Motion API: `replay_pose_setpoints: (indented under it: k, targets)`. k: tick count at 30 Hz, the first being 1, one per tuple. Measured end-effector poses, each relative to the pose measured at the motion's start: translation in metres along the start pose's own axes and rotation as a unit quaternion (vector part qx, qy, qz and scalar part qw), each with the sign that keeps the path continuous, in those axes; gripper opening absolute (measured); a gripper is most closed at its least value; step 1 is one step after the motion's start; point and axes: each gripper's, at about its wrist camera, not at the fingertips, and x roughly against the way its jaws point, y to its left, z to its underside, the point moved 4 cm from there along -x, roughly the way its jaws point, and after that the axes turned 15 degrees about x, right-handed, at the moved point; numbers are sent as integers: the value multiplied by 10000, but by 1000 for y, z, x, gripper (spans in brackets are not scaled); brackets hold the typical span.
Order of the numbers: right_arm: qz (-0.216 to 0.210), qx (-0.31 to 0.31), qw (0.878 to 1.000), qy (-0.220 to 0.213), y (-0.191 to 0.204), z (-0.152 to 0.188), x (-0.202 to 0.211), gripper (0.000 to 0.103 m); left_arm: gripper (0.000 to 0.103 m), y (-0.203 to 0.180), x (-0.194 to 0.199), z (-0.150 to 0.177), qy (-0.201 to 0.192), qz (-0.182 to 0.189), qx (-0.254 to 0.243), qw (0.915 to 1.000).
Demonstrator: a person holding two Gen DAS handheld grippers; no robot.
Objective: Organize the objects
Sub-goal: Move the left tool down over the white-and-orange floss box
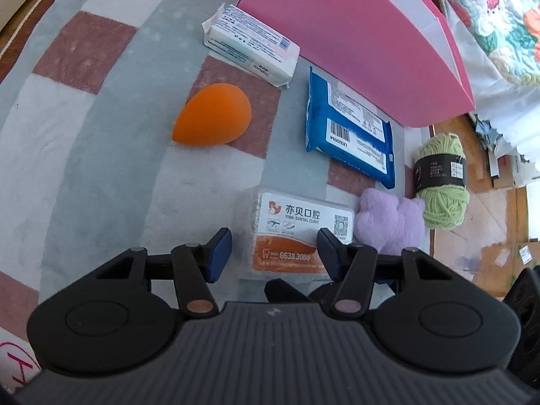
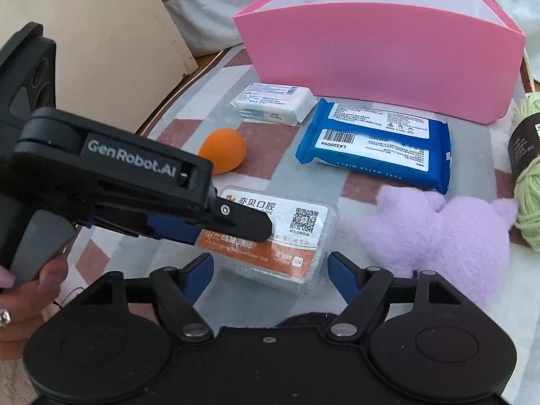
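A clear plastic box (image 1: 297, 236) with an orange and white dental-clinic label lies flat on the checked cloth. My left gripper (image 1: 275, 253) is open and straddles the box's near end; cloth shows between its left pad and the box. In the right wrist view the box (image 2: 287, 233) also sits between the blue pads of my open right gripper (image 2: 270, 270), which do not press on it. The left gripper (image 2: 233, 231) reaches in from the left, one black fingertip over the label.
An open pink box (image 2: 381, 60) stands at the back. In front of it lie a white soap pack (image 2: 275, 103), a blue wipes pack (image 2: 374, 145) and an orange teardrop sponge (image 2: 224, 153). A purple plush (image 2: 438, 236) and green yarn (image 2: 530, 182) lie right, near the table edge.
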Motion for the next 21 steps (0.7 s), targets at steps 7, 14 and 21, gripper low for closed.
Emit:
replay_pose_setpoints:
  k: [7, 14, 21]
  targets:
    - [45, 262, 9995, -186, -2, 6, -4, 82, 58, -4, -2, 0, -113, 0, -98, 9999]
    - [402, 805, 9959, -132, 4, 11, -1, 64, 58, -12, 1, 8, -325, -109, -459, 9984]
    - [448, 1012, 9938, -149, 4, 9, 3, 60, 58, -21, 9, 17, -598, -214, -801, 9948]
